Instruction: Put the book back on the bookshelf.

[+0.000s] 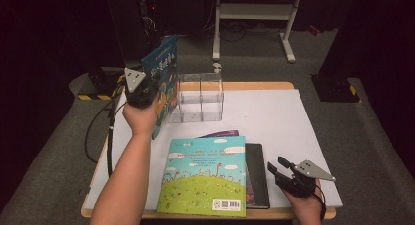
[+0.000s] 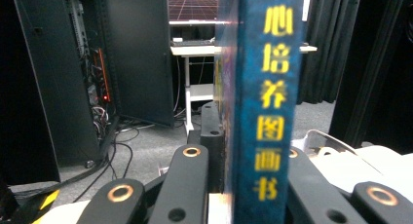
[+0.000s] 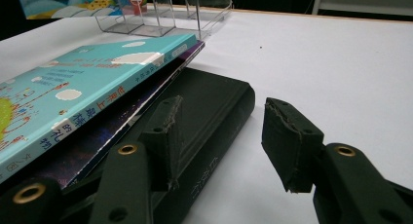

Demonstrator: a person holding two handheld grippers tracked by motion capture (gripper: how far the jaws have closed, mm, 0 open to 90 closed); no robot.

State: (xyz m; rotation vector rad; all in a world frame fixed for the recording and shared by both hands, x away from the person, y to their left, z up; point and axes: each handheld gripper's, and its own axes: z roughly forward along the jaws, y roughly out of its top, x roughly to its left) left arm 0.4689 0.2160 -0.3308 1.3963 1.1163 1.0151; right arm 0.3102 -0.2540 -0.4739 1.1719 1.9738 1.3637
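My left gripper (image 1: 152, 95) is shut on a blue picture book (image 1: 164, 73) and holds it upright above the table's back left, beside a clear divided rack (image 1: 200, 100). In the left gripper view the book's spine (image 2: 272, 87), printed with yellow characters, stands between the jaws of the left gripper (image 2: 253, 136). My right gripper (image 1: 276, 165) rests open at the front right, next to a black book (image 1: 257, 176). In the right gripper view the right gripper (image 3: 221, 121) has one jaw over the black book (image 3: 214, 102) and the other over bare table.
A teal picture book (image 1: 205, 178) lies on a purple book (image 1: 220, 134), partly over the black one, at the table's (image 1: 274, 117) front middle. A white stand (image 1: 254, 12) rises behind the table. Dark cabinets and cables are at the back left.
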